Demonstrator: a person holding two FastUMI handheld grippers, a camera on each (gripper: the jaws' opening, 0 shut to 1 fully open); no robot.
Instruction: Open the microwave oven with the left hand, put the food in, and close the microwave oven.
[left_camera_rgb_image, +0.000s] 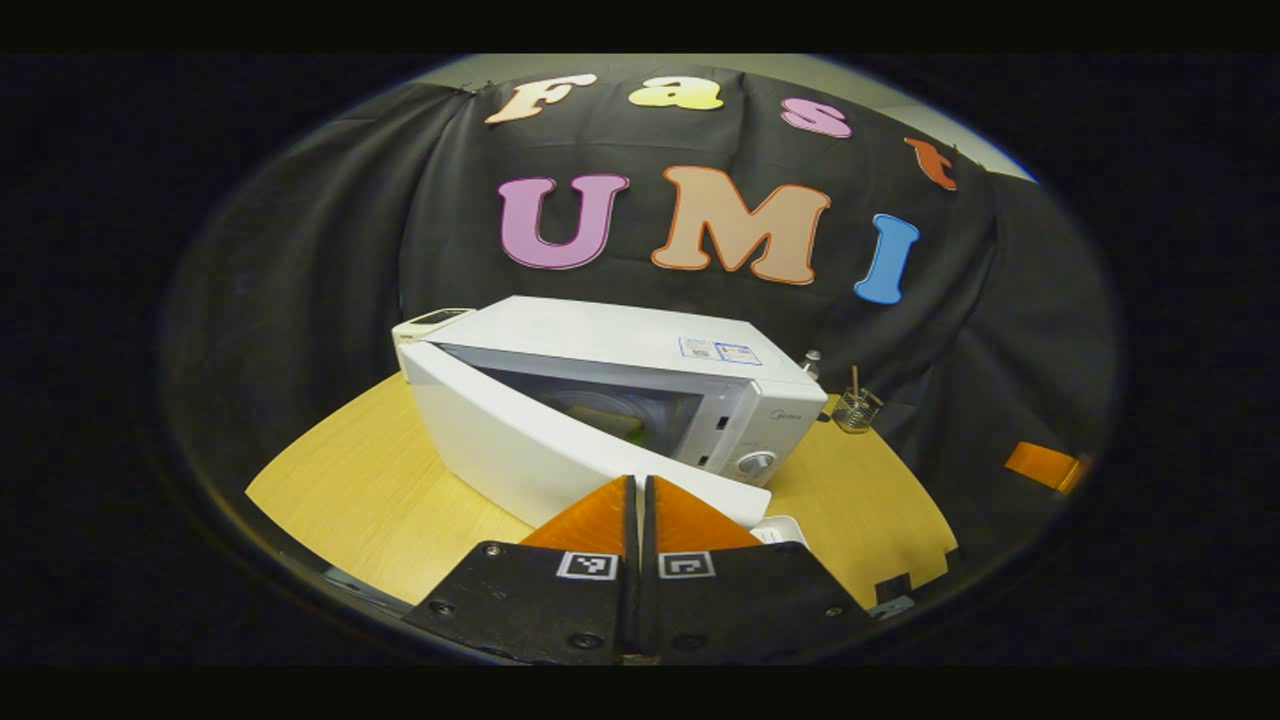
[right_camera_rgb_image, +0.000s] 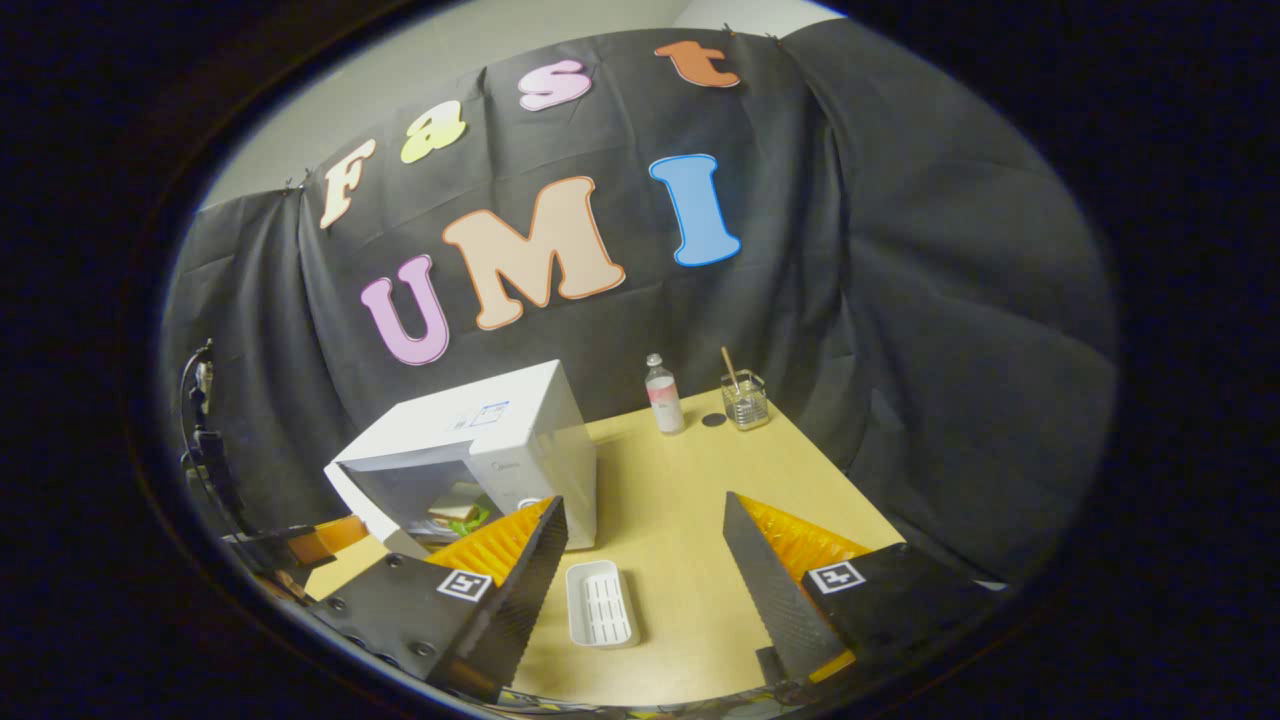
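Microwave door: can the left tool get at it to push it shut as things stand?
Probably yes. The left tool, fingers closed together, sits right at the outer face of the half-open door, with nothing between them. The food lies inside the microwave, apparently behind the door's swing.

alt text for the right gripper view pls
A white box-shaped microwave oven stands on a pale wooden table, door ajar, with food inside. The right gripper hangs open above an empty white plastic tray; a small bottle and glass jar stand behind.
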